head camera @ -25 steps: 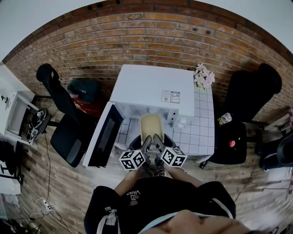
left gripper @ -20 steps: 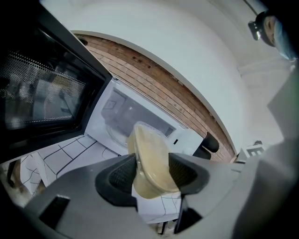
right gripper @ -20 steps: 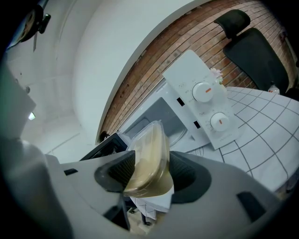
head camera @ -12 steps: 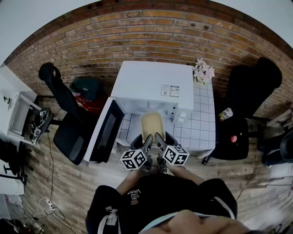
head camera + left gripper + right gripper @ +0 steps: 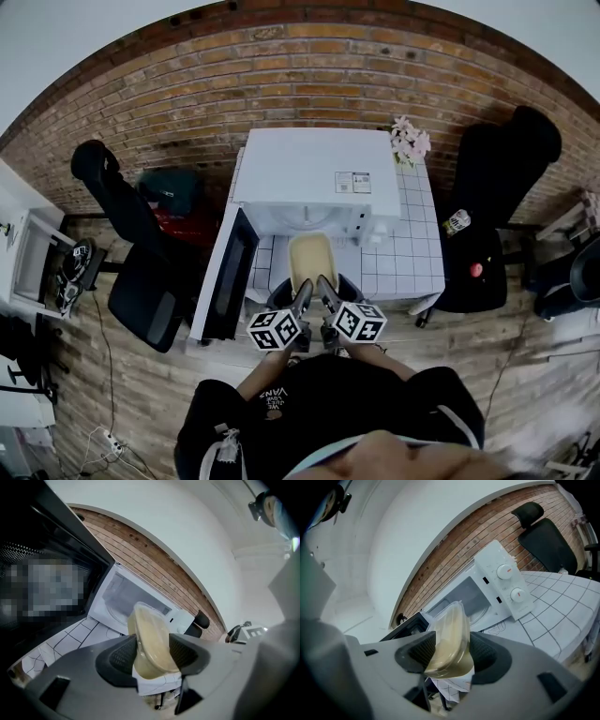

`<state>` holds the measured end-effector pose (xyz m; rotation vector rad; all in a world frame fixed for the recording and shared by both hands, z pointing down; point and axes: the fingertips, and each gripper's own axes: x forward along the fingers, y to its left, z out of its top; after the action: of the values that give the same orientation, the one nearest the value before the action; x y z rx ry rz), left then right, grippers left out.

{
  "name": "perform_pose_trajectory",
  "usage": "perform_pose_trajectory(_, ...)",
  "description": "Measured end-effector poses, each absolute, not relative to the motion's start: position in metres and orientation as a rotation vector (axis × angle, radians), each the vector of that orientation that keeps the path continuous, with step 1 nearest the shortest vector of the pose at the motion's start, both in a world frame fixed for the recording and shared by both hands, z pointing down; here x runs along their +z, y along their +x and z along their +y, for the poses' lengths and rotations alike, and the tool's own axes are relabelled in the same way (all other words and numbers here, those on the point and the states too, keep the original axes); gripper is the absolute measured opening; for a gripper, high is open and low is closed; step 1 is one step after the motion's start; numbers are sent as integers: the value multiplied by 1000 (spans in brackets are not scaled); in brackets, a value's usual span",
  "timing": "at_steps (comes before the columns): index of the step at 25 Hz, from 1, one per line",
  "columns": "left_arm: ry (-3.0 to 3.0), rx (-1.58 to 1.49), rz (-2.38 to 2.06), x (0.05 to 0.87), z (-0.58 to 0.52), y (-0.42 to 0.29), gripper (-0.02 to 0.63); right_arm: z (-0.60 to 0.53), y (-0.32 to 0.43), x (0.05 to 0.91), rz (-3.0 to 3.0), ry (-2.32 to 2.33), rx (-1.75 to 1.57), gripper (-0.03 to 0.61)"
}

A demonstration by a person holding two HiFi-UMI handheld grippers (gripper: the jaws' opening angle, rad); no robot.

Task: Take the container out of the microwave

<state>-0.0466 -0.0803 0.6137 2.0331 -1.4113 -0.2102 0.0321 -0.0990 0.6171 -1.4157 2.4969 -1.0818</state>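
A clear plastic container (image 5: 311, 260) with beige contents hangs over the white tiled table (image 5: 403, 262), just in front of the white microwave (image 5: 314, 178). The microwave's door (image 5: 228, 277) stands open to the left. My left gripper (image 5: 303, 292) is shut on the container's left near edge (image 5: 149, 641), its pads (image 5: 123, 654) pressing on the wall. On the right near edge (image 5: 451, 637) my right gripper (image 5: 324, 291) is shut in the same way. The left gripper view shows the empty microwave cavity (image 5: 124, 597) behind the container. In the right gripper view the microwave's dial panel (image 5: 506, 583) shows.
Pink flowers (image 5: 409, 142) stand on the table's far right corner. A black office chair (image 5: 141, 281) is left of the open door. Another chair (image 5: 483, 267) with a bottle (image 5: 457, 222) stands on the right. A brick wall runs behind the microwave.
Both grippers have drawn the container a little back from the microwave opening toward the person. Both grips look the same as before.
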Motion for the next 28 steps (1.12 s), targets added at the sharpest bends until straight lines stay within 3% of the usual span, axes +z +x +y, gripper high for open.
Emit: perform_pose_trajectory(28, 2168, -130, -1210, 613, -28, -74, 219, -31, 6, 617, 2335, -1615, -1036, 216)
